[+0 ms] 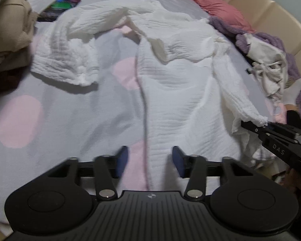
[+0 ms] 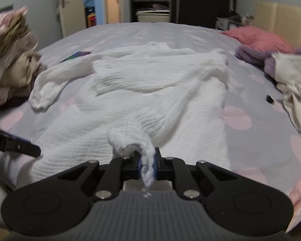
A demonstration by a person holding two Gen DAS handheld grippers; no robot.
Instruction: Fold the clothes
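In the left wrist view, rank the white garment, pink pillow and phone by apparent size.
1. white garment, by far the largest.
2. pink pillow.
3. phone.
The pillow and phone lie far off and the pillow is partly cut off, so their order is unsure.

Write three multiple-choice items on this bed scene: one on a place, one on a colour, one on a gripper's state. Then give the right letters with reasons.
1. Where does the phone lie?
A. beyond the white garment's far sleeve
B. on the pink pillow
C. between the left fingers

2. What colour are the bedsheet's spots?
A. green
B. pink
C. black

3. What state is the right gripper in?
A. open and empty
B. shut on the white garment
C. shut on the phone

Answers:
1 A, it lies on the sheet past the sleeve.
2 B, pale pink rounds on grey.
3 B, white cloth is pinched between its blue pads, while the left gripper is open.
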